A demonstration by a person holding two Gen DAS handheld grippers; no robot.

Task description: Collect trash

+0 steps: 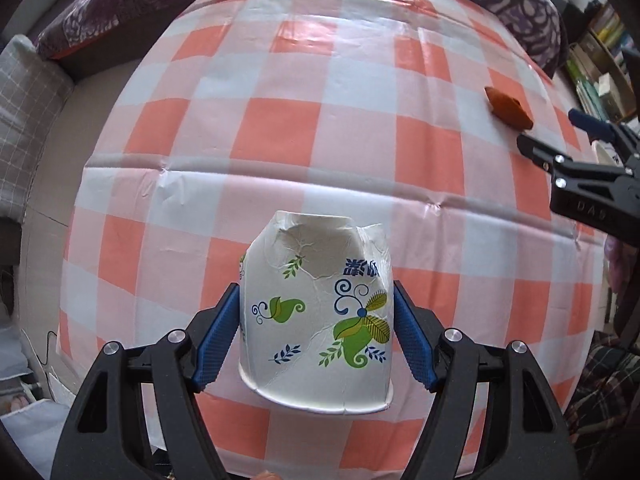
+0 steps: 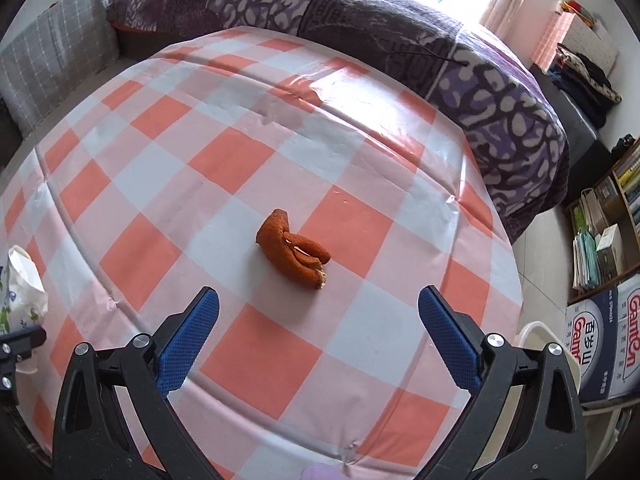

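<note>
Left gripper [image 1: 316,344] clamps crumpled cup [image 1: 318,320] – right gripper [image 2: 318,336] gapes (above peel [image 2: 294,250]).

Paper cup [image 1: 316,320]: I see two blue Chinese characters on its wall, upside down, right of the frame's centre; I cannot read them with certainty.
Other gripper's arm [image 1: 592,188]: I make out faint raised letters "DAS" at the right edge of the left wrist view; the last letter is unsure.
Cardboard box [image 2: 600,340]: I read "GamEn" in red, printed twice and turned sideways, at the lower right of the right wrist view; the blue Chinese characters beside it are too small for me.
Books on the shelf [image 2: 588,248]: spine print is unreadable.
</note>
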